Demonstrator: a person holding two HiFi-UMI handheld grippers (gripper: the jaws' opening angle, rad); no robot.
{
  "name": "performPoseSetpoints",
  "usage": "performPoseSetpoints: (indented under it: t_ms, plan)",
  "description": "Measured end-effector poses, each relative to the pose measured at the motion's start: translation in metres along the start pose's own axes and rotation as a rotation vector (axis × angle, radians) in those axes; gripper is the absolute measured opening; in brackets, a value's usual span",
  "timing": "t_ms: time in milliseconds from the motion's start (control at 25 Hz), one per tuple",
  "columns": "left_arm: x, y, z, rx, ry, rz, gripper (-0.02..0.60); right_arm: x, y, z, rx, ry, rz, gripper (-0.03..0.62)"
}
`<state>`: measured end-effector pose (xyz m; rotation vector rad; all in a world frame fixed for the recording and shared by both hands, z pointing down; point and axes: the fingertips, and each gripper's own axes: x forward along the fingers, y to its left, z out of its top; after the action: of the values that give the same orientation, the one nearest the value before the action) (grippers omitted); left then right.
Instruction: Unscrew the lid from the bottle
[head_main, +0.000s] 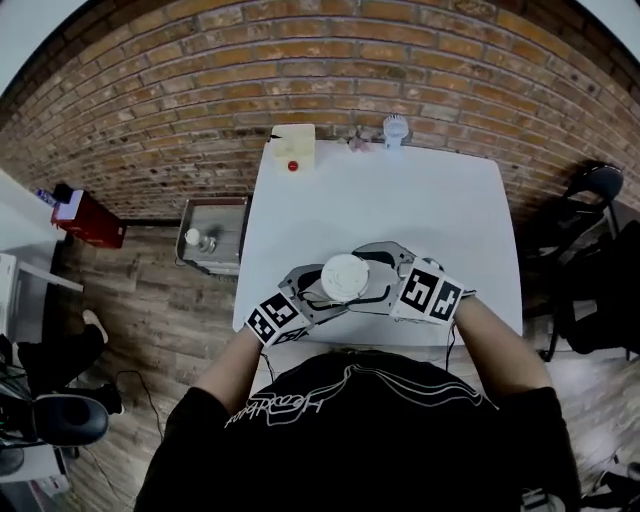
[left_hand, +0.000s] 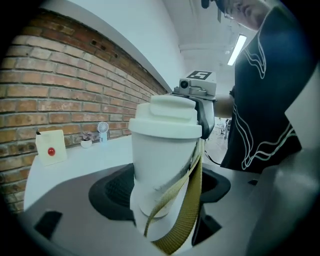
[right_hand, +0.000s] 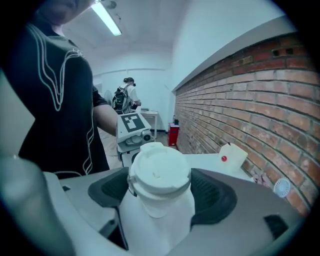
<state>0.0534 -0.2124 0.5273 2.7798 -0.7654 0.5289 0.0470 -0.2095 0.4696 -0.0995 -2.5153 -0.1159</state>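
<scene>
Olive strap (left_hand: 187, 212) on bottle (left_hand: 157, 165): left gripper view only.

The bottle (left_hand: 160, 175), with the lid (head_main: 345, 277) sitting on it, is standing at the table's (head_main: 440, 200) six o'clock edge. The left gripper (head_main: 316, 292) is flanking it at eight o'clock, the right gripper (head_main: 386, 276) at three. A box (head_main: 294, 148) is sitting at eleven o'clock, and a small fan (head_main: 396, 129) at one.

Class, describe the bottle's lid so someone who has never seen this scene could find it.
Find the white table by the brick wall. At its near edge the left tongs grip a white bottle. The lid is the round cap on top, held by the right tongs, above the khaki strap.
</scene>
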Motion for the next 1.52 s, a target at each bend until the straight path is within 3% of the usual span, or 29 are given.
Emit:
performPoseSetpoints:
  t_ms: [280, 520, 800, 960, 1120, 1240, 1520]
  plan:
    - [-0.002, 0.001, -0.001, -0.011, 0.0, 0.024, 0.359, 0.001, 0.002, 0.0, -0.216, 0.038, 0.249, 0.379]
    - [-0.003, -0.001, -0.002, -0.026, -0.001, 0.043, 0.359, 0.003, 0.005, -0.002, -0.461, 0.137, 0.385, 0.378]
    - [-0.004, -0.001, -0.003, -0.033, -0.004, 0.049, 0.359, 0.004, 0.007, -0.003, -0.513, 0.175, 0.448, 0.379]
    - [-0.004, -0.002, -0.003, -0.033, -0.012, 0.05, 0.359, 0.003, 0.007, 0.001, -0.433, 0.149, 0.388, 0.384]
    - [-0.005, -0.001, -0.004, -0.038, -0.013, 0.053, 0.359, -0.006, 0.009, 0.023, -0.155, -0.017, 0.298, 0.456]
    - [-0.005, -0.001, -0.004, -0.041, -0.014, 0.047, 0.359, -0.013, 0.006, 0.037, -0.025, -0.115, 0.181, 0.463]
    - [-0.004, 0.001, -0.003, -0.045, -0.043, 0.051, 0.359, -0.013, -0.006, 0.029, 0.219, -0.213, -0.106, 0.461]
